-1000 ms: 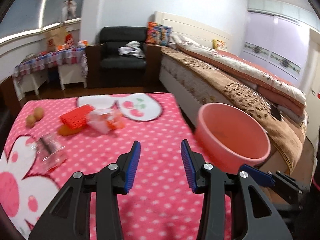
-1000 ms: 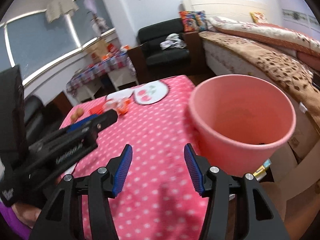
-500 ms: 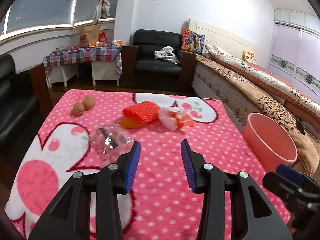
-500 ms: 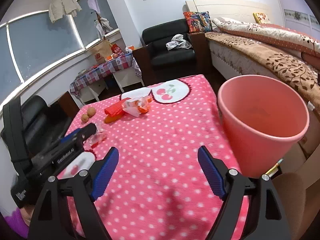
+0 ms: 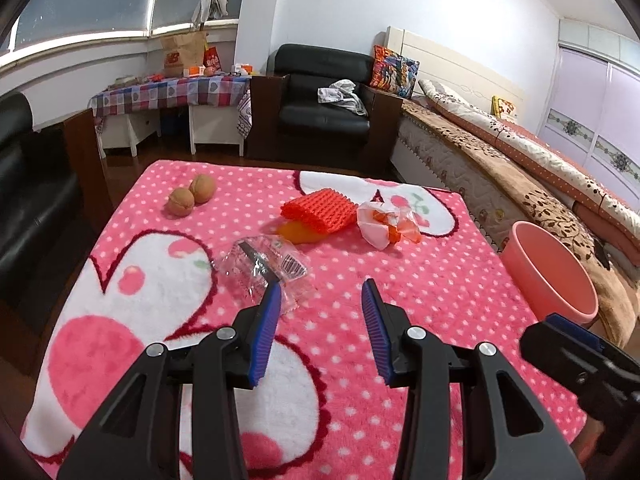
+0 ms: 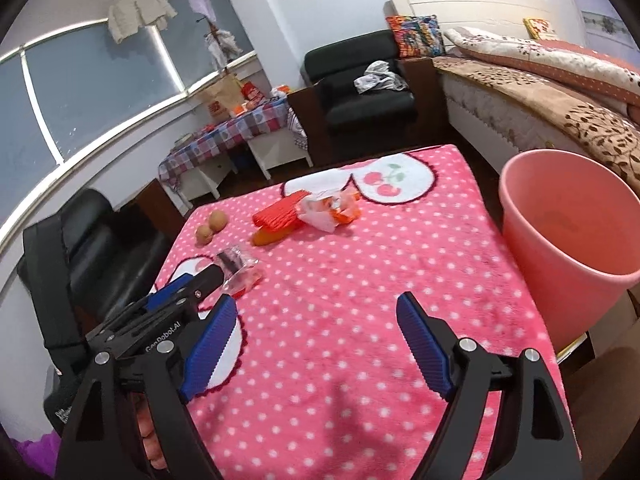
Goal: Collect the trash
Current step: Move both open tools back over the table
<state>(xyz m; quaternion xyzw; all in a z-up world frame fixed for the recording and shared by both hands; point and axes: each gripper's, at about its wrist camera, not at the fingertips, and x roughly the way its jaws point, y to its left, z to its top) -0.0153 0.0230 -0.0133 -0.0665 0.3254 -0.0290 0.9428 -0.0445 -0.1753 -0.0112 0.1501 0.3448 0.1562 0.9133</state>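
Observation:
A pink polka-dot cloth covers the table [image 5: 420, 292]. On it lie a clear plastic wrapper [image 5: 266, 266], a red foam net [image 5: 320, 210] over an orange peel [image 5: 298, 234], a white-and-orange wrapper [image 5: 386, 224] and two walnuts [image 5: 191, 196]. My left gripper [image 5: 320, 300] is open and empty just behind the clear wrapper. My right gripper [image 6: 316, 320] is wide open and empty above the cloth. The pink bucket [image 6: 568, 240] stands at the table's right edge, also in the left wrist view [image 5: 546, 276]. The clear wrapper [image 6: 240, 272] and the other trash [image 6: 320, 208] show in the right wrist view.
A bed [image 5: 520, 160] runs along the right behind the bucket. A black armchair [image 5: 328, 104] and a checked side table [image 5: 172, 94] stand at the back. A black sofa [image 5: 24, 200] is on the left. The left gripper's body [image 6: 160, 316] shows in the right wrist view.
My left gripper swung left from the bucket toward the trash and now sits near the clear wrapper. My right gripper pulled back from the bucket and opened wider.

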